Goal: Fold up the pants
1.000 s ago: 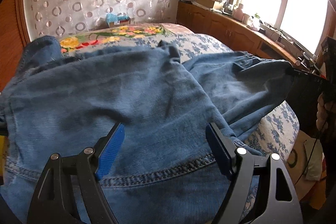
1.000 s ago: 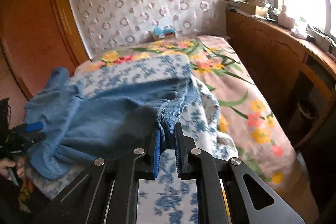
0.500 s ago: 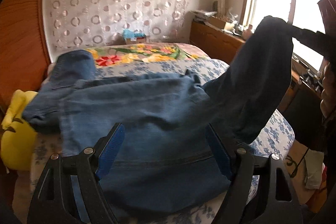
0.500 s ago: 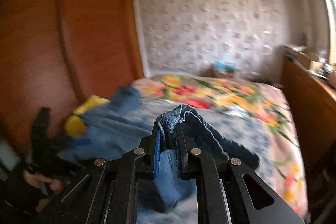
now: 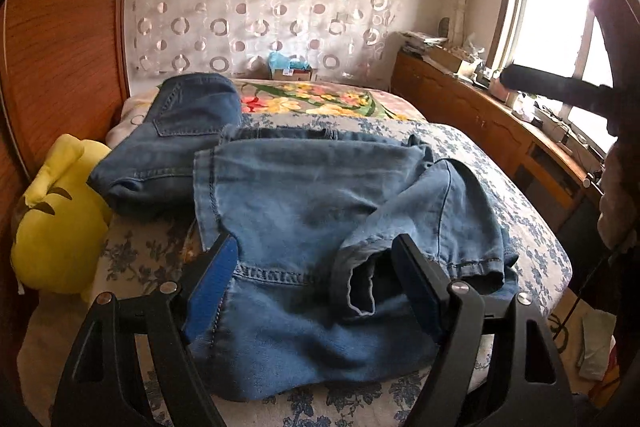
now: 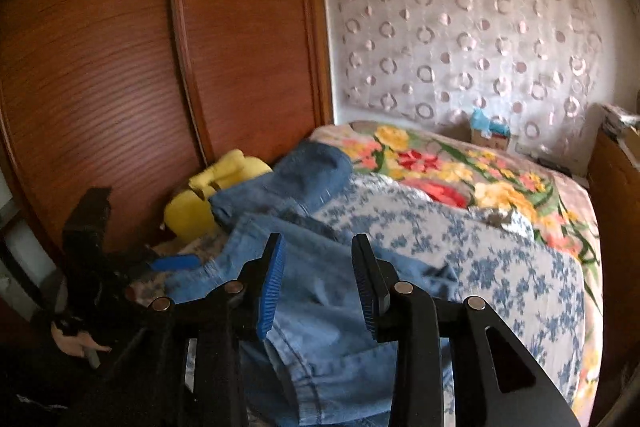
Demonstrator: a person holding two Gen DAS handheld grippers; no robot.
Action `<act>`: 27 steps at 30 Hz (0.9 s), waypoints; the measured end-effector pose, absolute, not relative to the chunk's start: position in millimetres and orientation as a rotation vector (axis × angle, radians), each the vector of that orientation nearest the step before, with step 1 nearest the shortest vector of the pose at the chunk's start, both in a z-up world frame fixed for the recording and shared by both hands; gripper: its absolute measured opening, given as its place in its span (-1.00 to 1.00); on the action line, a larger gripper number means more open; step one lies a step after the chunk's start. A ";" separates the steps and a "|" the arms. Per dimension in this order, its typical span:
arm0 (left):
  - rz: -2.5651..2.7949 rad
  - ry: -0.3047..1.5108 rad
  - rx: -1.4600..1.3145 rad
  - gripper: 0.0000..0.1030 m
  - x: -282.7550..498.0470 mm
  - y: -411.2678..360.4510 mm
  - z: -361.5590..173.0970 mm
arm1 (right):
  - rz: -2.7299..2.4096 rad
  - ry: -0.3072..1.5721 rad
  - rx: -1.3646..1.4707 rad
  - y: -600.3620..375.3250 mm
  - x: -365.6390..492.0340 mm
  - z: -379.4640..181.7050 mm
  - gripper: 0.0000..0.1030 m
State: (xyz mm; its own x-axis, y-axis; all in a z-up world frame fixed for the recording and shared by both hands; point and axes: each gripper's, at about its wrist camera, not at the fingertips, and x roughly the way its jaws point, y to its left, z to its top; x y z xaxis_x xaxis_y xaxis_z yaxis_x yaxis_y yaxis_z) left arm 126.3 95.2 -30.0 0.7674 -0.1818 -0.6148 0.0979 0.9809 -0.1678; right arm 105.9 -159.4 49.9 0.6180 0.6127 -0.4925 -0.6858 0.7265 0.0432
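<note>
Left wrist view | both claws wide open, gripping nothing: left gripper (image 5: 316, 279), right gripper (image 6: 318, 281) | jeans (image 5: 320, 211) folded sloppy, bunched leg cuff (image 5: 360, 287) could spring loose

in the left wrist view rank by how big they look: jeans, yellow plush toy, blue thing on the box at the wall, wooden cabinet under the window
1. jeans
2. wooden cabinet or yellow plush toy: alike in apparent size, and the toy sits much nearer the camera, so unranked
3. blue thing on the box, smallest, though farthest away
</note>
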 end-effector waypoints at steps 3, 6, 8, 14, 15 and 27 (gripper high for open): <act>-0.172 0.699 -0.118 0.55 130.1 90.6 -38.0 | 0.712 0.548 -0.159 -152.6 117.4 50.6 -0.30; -0.195 0.714 -0.102 0.55 133.1 83.5 -44.6 | 0.680 0.584 -0.165 -152.2 119.7 42.9 -0.25; -0.198 0.724 -0.089 0.55 135.5 79.4 -48.9 | 0.666 0.598 -0.166 -150.4 114.6 43.6 -0.18; -0.210 0.742 -0.075 0.48 137.3 76.0 -56.4 | 0.621 0.633 -0.147 -161.9 95.2 40.6 -0.01; -0.215 0.745 -0.071 0.45 138.0 75.8 -57.4 | 0.614 0.647 -0.135 -163.3 92.1 39.1 0.00; -0.238 0.768 -0.017 -0.10 142.2 64.6 -66.8 | 0.625 0.785 -0.028 -151.7 78.4 21.5 0.00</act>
State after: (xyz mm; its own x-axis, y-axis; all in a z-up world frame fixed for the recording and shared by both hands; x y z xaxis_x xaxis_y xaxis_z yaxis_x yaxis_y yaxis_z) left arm 142.2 64.6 -66.8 0.6939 -0.2191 -0.6860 0.2066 0.9731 -0.1019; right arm 78.4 -151.7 21.5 0.5373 0.5152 -0.6677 -0.5351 0.8202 0.2022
